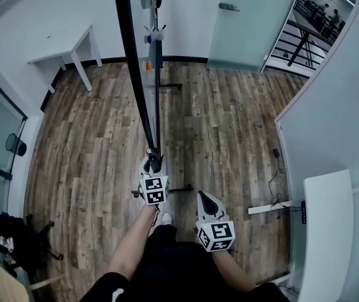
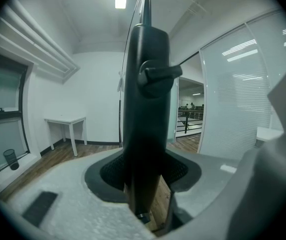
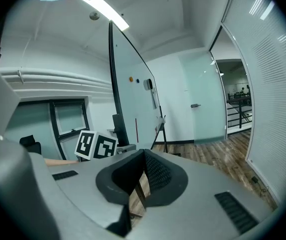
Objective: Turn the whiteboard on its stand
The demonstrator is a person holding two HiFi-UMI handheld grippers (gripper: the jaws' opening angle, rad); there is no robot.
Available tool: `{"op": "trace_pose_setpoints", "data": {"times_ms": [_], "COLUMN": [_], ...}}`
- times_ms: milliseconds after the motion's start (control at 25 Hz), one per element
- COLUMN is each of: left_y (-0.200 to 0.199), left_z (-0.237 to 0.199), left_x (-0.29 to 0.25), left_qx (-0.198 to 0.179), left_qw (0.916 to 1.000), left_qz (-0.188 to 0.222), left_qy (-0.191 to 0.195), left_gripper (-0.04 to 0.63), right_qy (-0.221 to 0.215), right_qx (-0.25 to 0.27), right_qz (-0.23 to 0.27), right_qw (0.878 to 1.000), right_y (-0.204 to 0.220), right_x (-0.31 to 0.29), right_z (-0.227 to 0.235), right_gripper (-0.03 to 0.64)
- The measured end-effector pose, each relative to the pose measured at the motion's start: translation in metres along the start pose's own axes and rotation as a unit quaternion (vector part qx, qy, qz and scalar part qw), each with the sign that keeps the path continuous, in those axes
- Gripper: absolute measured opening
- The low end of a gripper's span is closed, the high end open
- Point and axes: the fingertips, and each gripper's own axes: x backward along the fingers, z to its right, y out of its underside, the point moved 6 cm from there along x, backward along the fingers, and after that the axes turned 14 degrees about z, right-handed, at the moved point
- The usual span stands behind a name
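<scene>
From above, the whiteboard shows edge-on as a long black frame edge (image 1: 135, 74) running from the top of the head view down to my left gripper (image 1: 153, 163). Its stand (image 1: 158, 87) rises from the wood floor behind. In the left gripper view the black frame post (image 2: 148, 109) stands upright between the pads, with my left gripper (image 2: 145, 171) shut on it. My right gripper (image 1: 207, 199) hangs free to the right of the board, holding nothing. In the right gripper view its pads meet at the tips (image 3: 141, 166). The board's pale face (image 3: 130, 84) rises to the left.
A white table (image 1: 66, 49) stands at the back left and a glass door (image 1: 248, 24) at the back right. A white desk (image 1: 327, 231) and a floor cable with a power strip (image 1: 273, 206) lie to the right. An office chair (image 1: 16, 250) sits at the lower left.
</scene>
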Motion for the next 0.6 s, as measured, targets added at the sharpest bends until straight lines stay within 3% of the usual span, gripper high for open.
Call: {"op": "trace_pose_setpoints", "data": {"times_ms": [600], "left_y": [0.013], "left_z": [0.027], "left_x": [0.097], "left_qx": [-0.003], "left_qw": [1.0000], "left_qz": [0.007], "left_qy": [-0.006], "left_gripper": [0.184], "right_qy": [-0.017], "right_qx": [0.000], "right_qz": [0.007], "right_qw": [1.000], "right_y": [0.010], "right_x": [0.078], "right_z": [-0.015], "right_gripper": [0.011]}}
